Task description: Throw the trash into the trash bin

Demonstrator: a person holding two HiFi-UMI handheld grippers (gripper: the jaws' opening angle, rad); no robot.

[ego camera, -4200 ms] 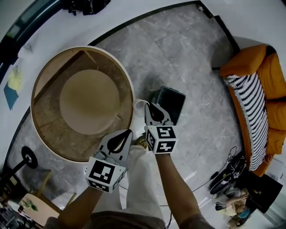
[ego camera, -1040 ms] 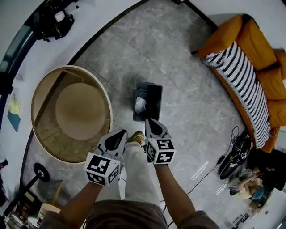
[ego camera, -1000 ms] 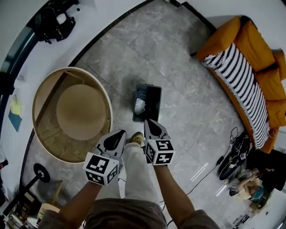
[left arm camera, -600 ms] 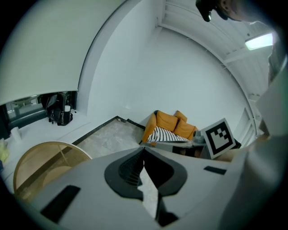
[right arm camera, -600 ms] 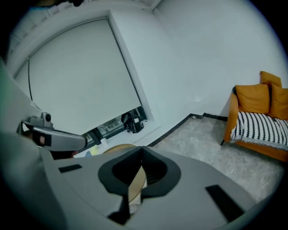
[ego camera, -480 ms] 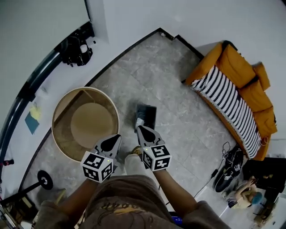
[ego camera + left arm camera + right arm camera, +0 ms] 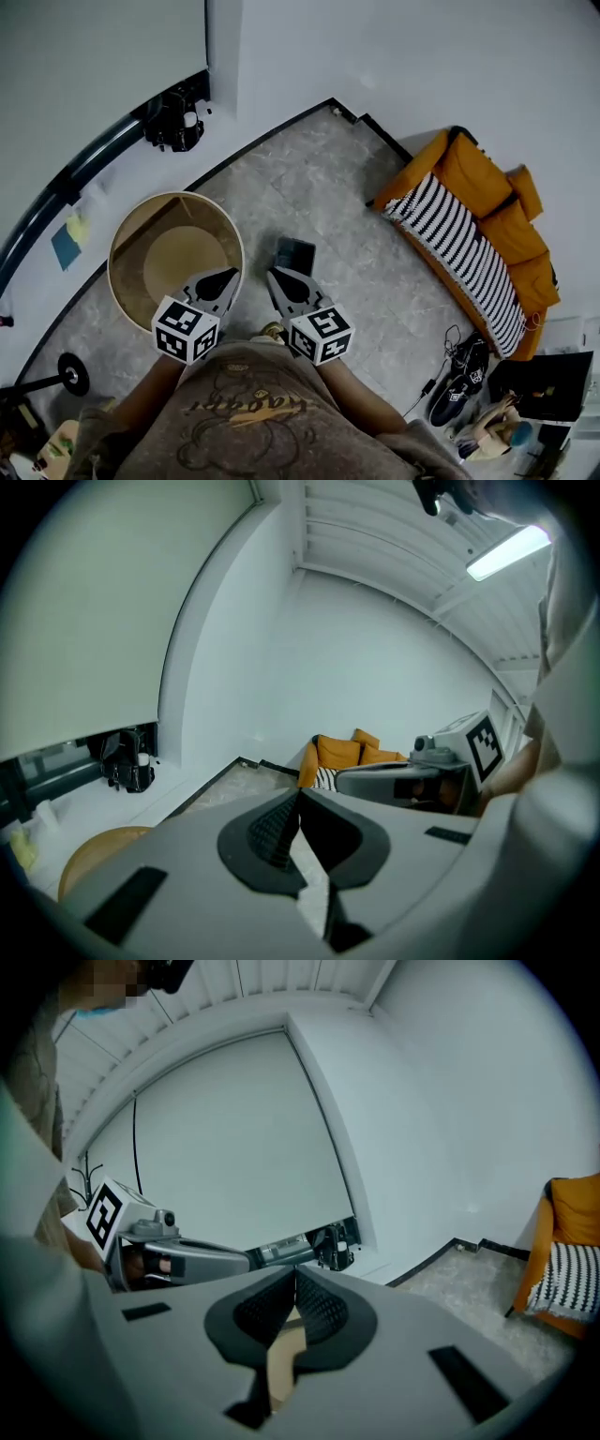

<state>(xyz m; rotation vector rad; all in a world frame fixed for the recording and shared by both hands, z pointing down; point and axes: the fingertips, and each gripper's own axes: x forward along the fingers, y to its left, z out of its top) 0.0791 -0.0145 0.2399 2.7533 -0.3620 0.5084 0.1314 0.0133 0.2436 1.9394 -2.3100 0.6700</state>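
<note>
The round surface (image 7: 169,255) lies at your left. Your left claw (image 7: 230,275), over its near edge, is closed on nothing. Your right claw (image 7: 274,276) is likewise pinched shut and empty. The trash bin (image 7: 295,254) stands on the floor just past it. The throw looks done, so next look for any remaining trash.
</note>
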